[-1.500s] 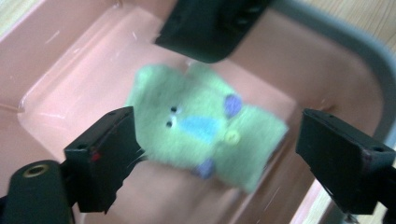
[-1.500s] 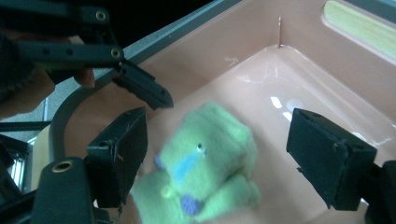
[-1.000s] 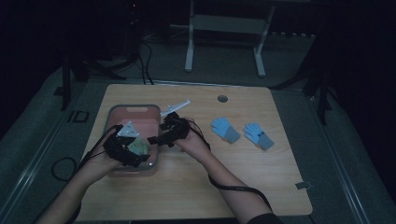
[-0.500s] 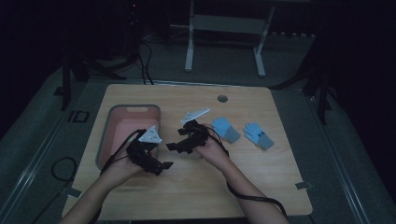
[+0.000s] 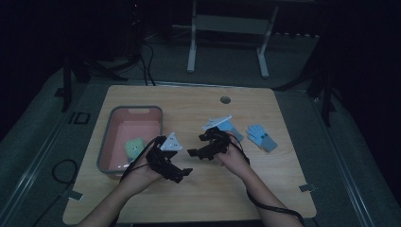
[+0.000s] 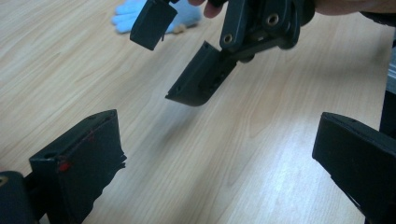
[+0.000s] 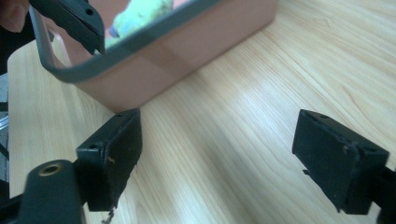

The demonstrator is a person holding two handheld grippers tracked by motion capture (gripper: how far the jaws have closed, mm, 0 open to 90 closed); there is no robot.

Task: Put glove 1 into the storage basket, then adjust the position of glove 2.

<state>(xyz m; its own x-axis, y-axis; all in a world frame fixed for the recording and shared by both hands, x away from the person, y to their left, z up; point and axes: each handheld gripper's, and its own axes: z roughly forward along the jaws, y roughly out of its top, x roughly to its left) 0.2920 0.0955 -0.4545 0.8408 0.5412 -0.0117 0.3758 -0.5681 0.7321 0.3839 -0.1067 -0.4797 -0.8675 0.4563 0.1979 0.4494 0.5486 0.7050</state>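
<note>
We see the left gripper held low over the wooden table, just right of the pink bin. In the left gripper view its two black jaws stand wide apart, with nothing between them but bare wood. A grey three-cornered plate sits on top of it.

In the pink bin lies a small green soft thing. We cannot tell what it is. In the right gripper view it peeks over the bin's grey rim.

Next comes the right gripper, near the middle of the table. It faces the left gripper, close to it but not touching. In the right gripper view its jaws are wide apart too, and they grip nothing.

Farther right lie two blue gloves. One blue glove is just behind the right hand and partly hidden. The other blue glove lies flat, a little apart from it.

A small round hole is in the table near the far edge.
</note>
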